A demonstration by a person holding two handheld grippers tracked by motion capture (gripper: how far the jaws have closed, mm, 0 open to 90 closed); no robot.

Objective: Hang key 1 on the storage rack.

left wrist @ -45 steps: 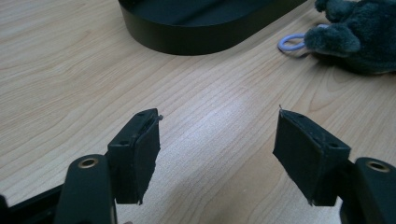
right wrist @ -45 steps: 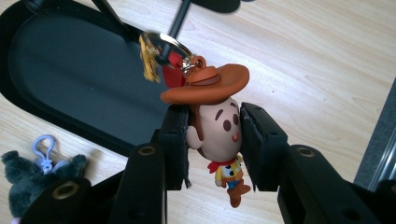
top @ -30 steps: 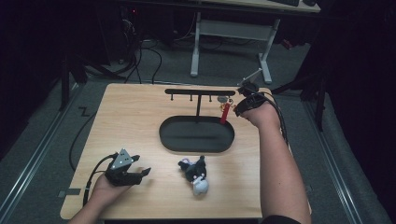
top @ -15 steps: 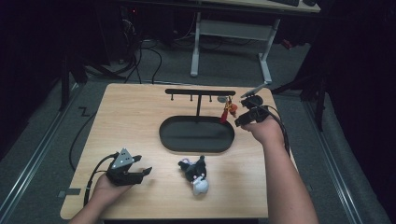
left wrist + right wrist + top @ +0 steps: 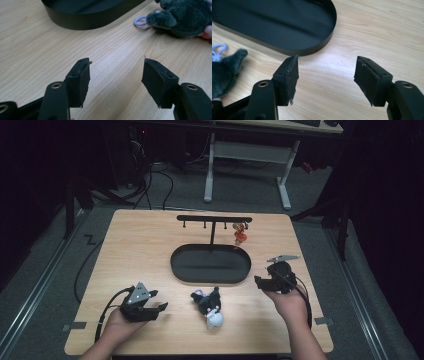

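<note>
A small red charm [image 5: 240, 236] hangs from the right end of the black T-shaped rack [image 5: 214, 219], which rises from the black oval tray [image 5: 210, 264]. In front of the tray lies a dark plush toy [image 5: 210, 306] with a white end and a pale blue loop [image 5: 140, 21]. My right gripper [image 5: 258, 281] hovers low at the tray's right end; its jaws have just been opening and stand open over bare wood [image 5: 328, 58]. My left gripper [image 5: 161, 308] rests at the front left and points at the plush. Its jaws have just closed a little but stay open, with nothing between them [image 5: 116, 62].
The wooden table [image 5: 140, 250] has free room left of the tray and along its right side. The tray's wall [image 5: 322, 47] is close ahead of my right gripper. Cables trail off the front left corner. A white desk frame [image 5: 245, 155] stands on the floor beyond.
My right gripper has come away from the rack and dropped toward the near right of the tray, with its jaws now wider. The red charm stays hanging on the rack. The left hand barely moved.
</note>
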